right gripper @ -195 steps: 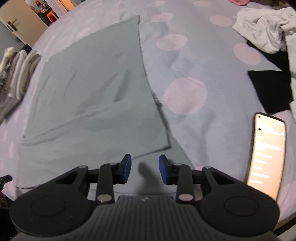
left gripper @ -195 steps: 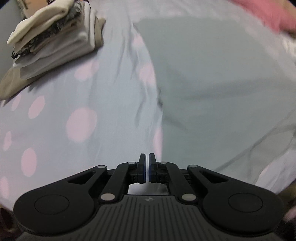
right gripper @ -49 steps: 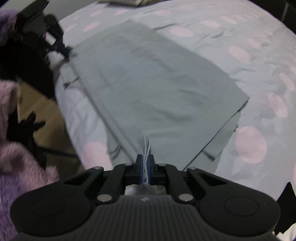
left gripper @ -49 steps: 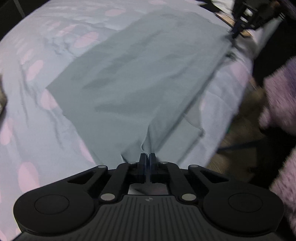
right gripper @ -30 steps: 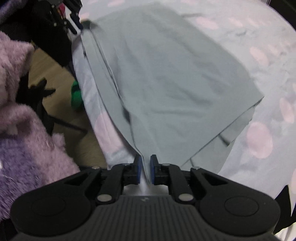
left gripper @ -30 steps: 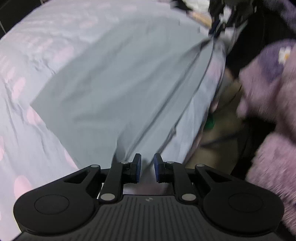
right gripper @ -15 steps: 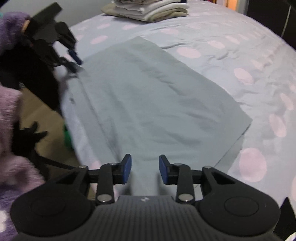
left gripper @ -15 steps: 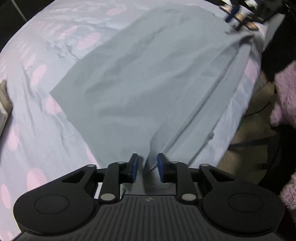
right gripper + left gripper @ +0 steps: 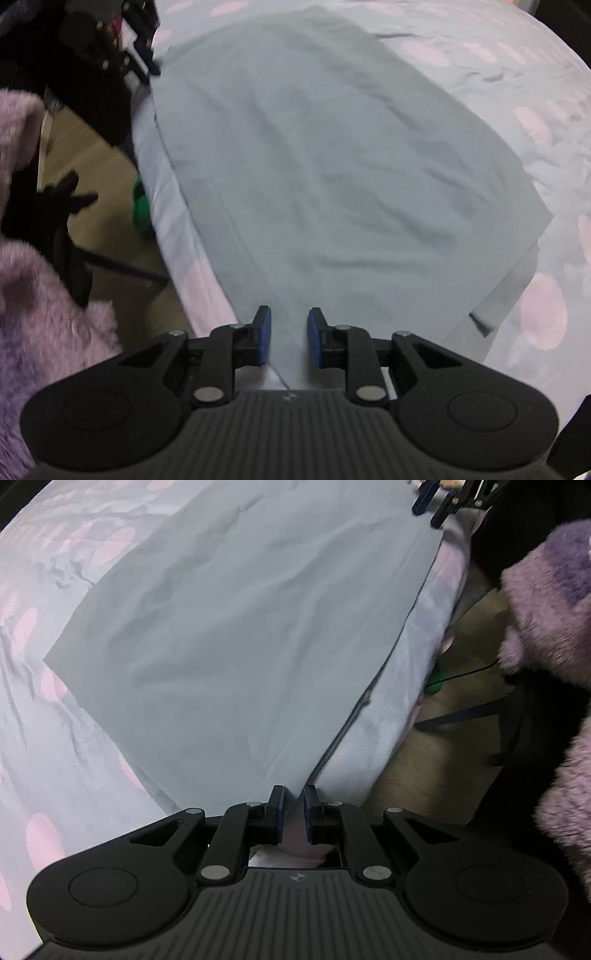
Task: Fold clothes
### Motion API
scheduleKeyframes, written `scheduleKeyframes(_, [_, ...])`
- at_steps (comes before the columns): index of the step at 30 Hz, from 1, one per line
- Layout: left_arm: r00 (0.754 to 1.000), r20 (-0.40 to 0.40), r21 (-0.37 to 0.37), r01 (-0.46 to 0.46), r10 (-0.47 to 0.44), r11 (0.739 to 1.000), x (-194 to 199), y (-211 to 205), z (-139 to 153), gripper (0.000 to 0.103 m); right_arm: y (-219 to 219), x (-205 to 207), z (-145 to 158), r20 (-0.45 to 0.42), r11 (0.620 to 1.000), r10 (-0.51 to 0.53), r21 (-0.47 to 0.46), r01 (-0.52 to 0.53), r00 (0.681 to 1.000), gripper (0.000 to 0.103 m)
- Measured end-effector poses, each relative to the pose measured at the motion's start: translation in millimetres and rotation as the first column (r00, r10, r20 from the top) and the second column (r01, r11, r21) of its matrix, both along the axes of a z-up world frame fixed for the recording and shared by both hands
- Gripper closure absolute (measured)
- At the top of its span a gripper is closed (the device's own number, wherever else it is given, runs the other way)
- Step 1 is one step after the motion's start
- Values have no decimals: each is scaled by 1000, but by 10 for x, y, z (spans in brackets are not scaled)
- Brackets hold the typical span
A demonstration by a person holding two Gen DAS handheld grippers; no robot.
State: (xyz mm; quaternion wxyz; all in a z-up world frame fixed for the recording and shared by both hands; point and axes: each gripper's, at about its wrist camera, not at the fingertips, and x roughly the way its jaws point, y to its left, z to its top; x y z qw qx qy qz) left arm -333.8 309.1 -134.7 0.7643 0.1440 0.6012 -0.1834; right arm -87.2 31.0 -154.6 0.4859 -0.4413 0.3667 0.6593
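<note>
Grey-green cotton garment [image 9: 332, 177] lies flat on the lilac pink-dotted bedsheet [image 9: 55, 768], doubled w/ a lower layer peeking out at one side; at least one fold in, prob more left. Left gripper [image 9: 293, 812] & right gripper [image 9: 289, 338] both released, empty, each at a near-edge corner by the bed's edge.

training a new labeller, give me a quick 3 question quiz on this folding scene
1. True or false: the left gripper is clamped shut on the grey garment.
2. What pattern is on the bedsheet? A stripes, B pink dots, C checks
3. The right gripper is ____ (open/shut).

Key: 1 false, its jaws are apart; 2 B; 3 open.
</note>
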Motion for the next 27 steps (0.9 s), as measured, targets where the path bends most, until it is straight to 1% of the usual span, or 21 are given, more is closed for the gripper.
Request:
scheduleKeyframes(1, [1000, 13, -15, -12, 12, 1000, 11, 27, 32, 93, -16, 19, 23, -3, 1000, -3, 9, 3, 1000, 78])
scheduleKeyframes(3, [999, 37, -47, -36, 38, 998, 34, 81, 96, 90, -34, 114, 128, -13, 997, -53, 59, 53, 999, 78])
scheduleKeyframes(5, [996, 62, -77, -65, 70, 995, 62, 140, 161, 90, -39, 261, 239, -24, 984, -142, 107, 144, 990, 77])
scheduleKeyframes(7, [983, 97, -95, -144, 153, 985, 142, 247, 237, 88, -43, 453, 313, -34, 956, -257, 136, 259, 966, 76])
scheduleKeyframes(8, [975, 103, -97, -187, 197, 977, 196, 291, 259, 85, -45, 549, 350, -40, 937, -313, 150, 315, 949, 71])
scheduleKeyframes(9, [965, 101, -97, -234, 243, 967, 263, 332, 271, 85, -35, 637, 361, -50, 916, -367, 152, 370, 929, 67])
scheduleKeyframes(11, [942, 101, -88, -312, 320, 946, 383, 401, 288, 84, -15, 813, 382, -70, 866, -472, 153, 477, 879, 64])
scheduleKeyframes(13, [918, 112, -81, -373, 380, 924, 489, 482, 288, 84, -6, 962, 344, -109, 815, -552, 140, 562, 827, 62])
scheduleKeyframes(14, [904, 118, -78, -404, 411, 911, 543, 522, 281, 83, -2, 1037, 325, -128, 787, -590, 132, 603, 797, 56])
scheduleKeyframes(15, [889, 123, -75, -435, 441, 897, 597, 563, 273, 83, 3, 1112, 307, -147, 756, -626, 123, 642, 766, 50])
scheduleKeyframes(17, [857, 130, -82, -493, 499, 866, 690, 632, 227, 82, 11, 1261, 269, -182, 691, -694, 102, 716, 696, 50])
scheduleKeyframes(19, [829, 130, -98, -535, 544, 839, 761, 689, 187, 82, 20, 1411, 232, -216, 619, -755, 78, 781, 620, 50])
scheduleKeyframes(21, [826, 126, -102, -540, 549, 836, 798, 711, 155, 82, -17, 1564, 131, -265, 560, -793, 36, 828, 548, 50])
scheduleKeyframes(23, [824, 124, -105, -543, 553, 833, 832, 728, 125, 82, -37, 1627, 42, -289, 535, -808, 7, 845, 514, 50])
scheduleKeyframes(25, [826, 133, -102, -538, 548, 837, 848, 713, 100, 82, -56, 1690, -47, -312, 510, -821, -23, 860, 478, 50])
scheduleKeyframes(27, [816, 137, -101, -552, 561, 828, 860, 728, 74, 82, -48, 1710, -111, -320, 509, -822, -41, 860, 471, 50])
